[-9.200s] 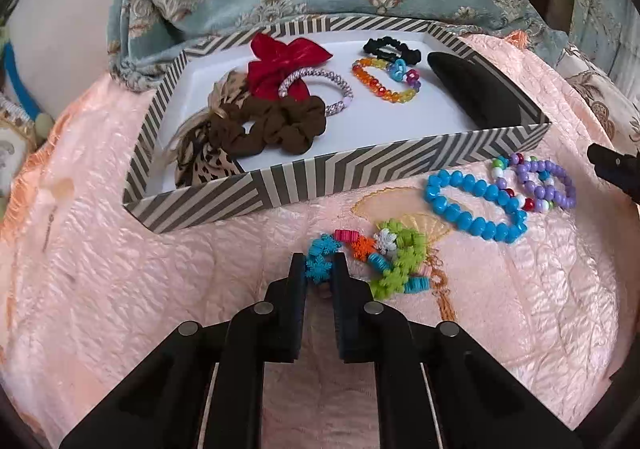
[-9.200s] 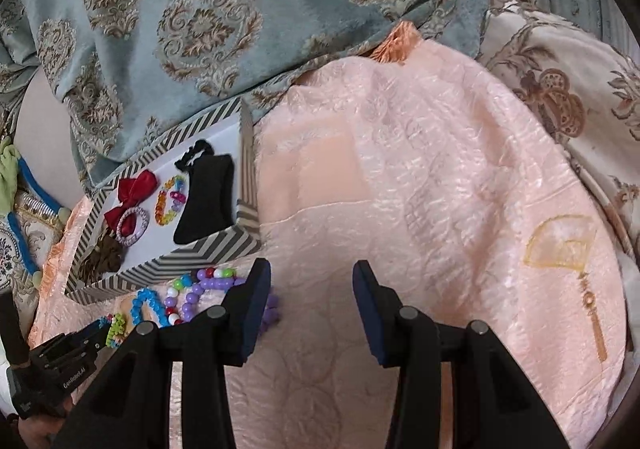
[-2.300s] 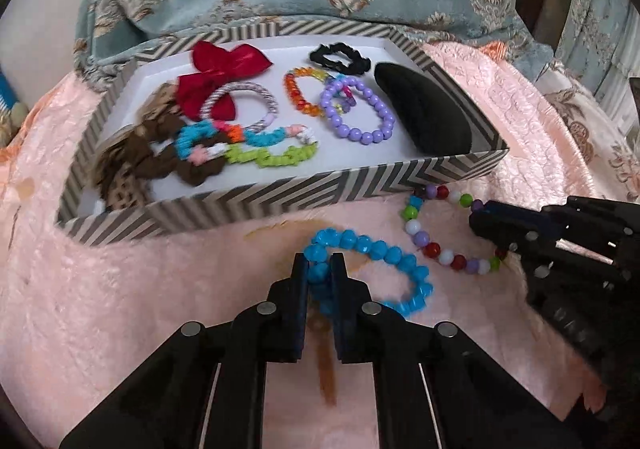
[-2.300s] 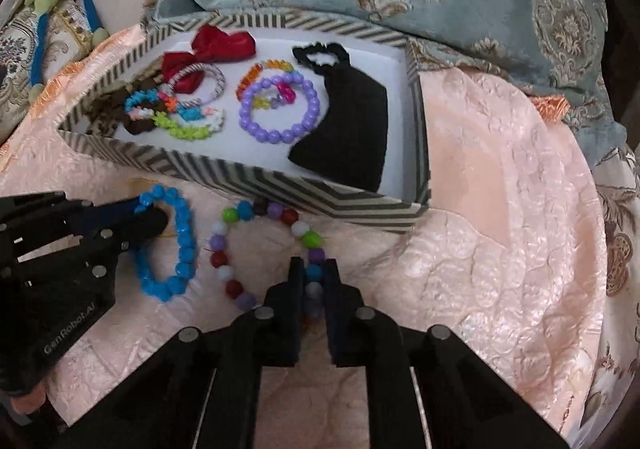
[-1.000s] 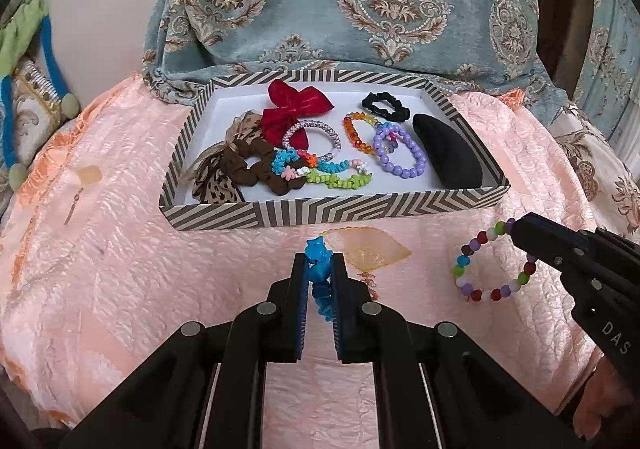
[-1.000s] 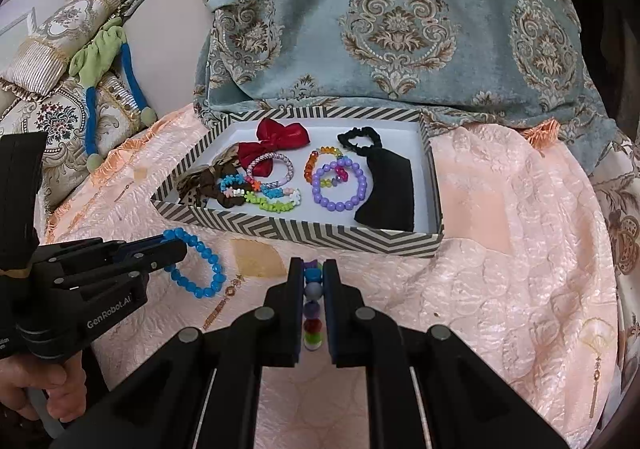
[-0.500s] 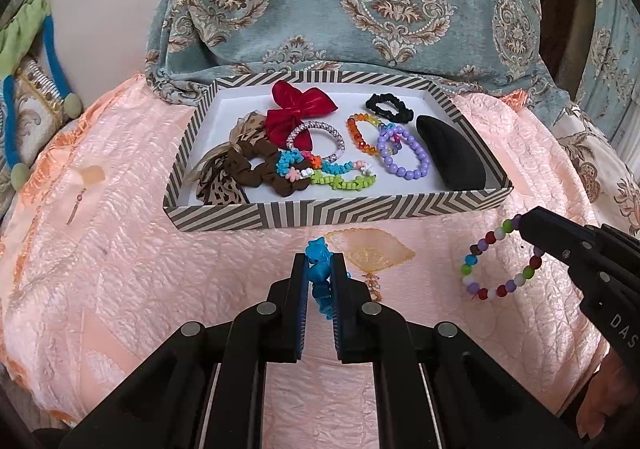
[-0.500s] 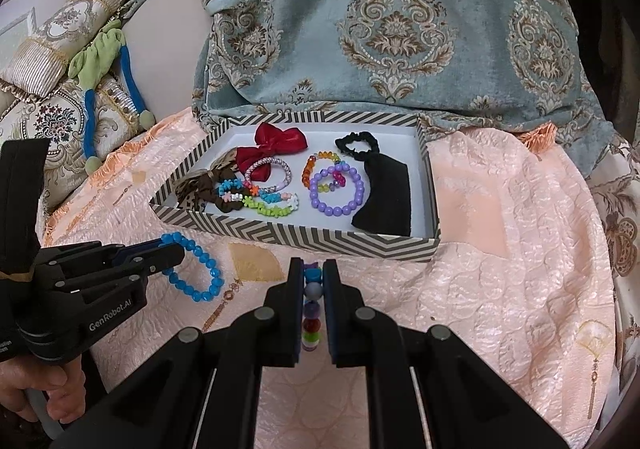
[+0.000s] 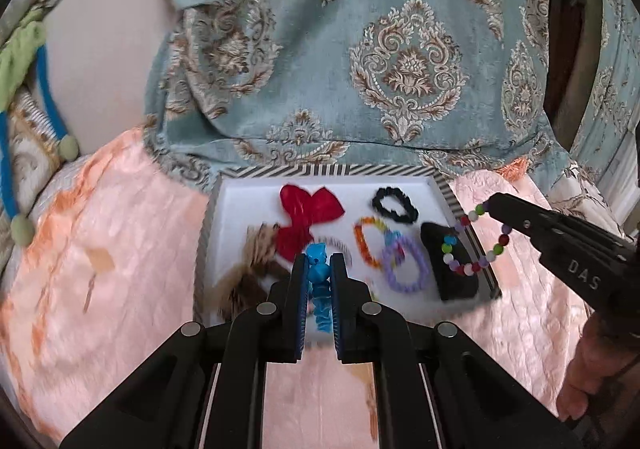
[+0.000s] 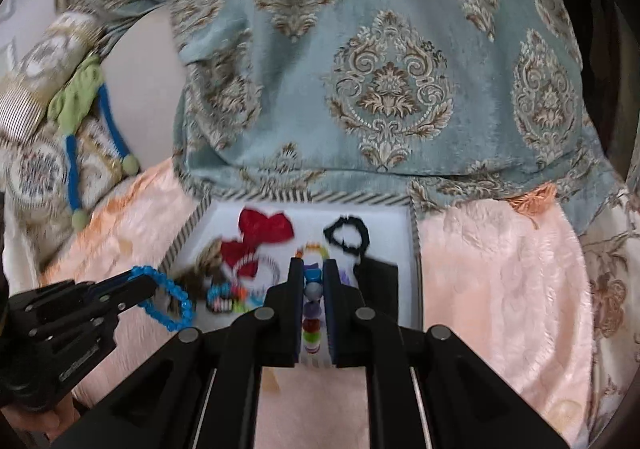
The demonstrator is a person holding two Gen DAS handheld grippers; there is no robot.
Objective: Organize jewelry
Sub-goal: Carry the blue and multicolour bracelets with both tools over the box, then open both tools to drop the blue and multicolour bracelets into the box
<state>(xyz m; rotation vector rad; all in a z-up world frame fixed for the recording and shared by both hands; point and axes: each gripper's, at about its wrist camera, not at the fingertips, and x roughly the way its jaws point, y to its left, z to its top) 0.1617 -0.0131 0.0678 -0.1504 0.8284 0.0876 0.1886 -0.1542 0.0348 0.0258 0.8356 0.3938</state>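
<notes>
One striped tray (image 9: 444, 191). Two grippers. Two bracelets held aloft: one blue (image 9: 319, 281), one multicolour (image 9: 476, 245). In tray: one red bow (image 9: 306, 215), one black scrunchie (image 9: 394, 205), one purple bracelet (image 9: 406, 263), one orange bracelet (image 9: 366, 243); brown scrunchies blurred, perhaps two.

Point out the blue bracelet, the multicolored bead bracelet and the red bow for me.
blue bracelet (image 9: 319, 281), left wrist view, beads between the fingers.
multicolored bead bracelet (image 9: 497, 248), left wrist view, green bead on the hanging loop.
red bow (image 9: 310, 211), left wrist view, centre knot.
</notes>
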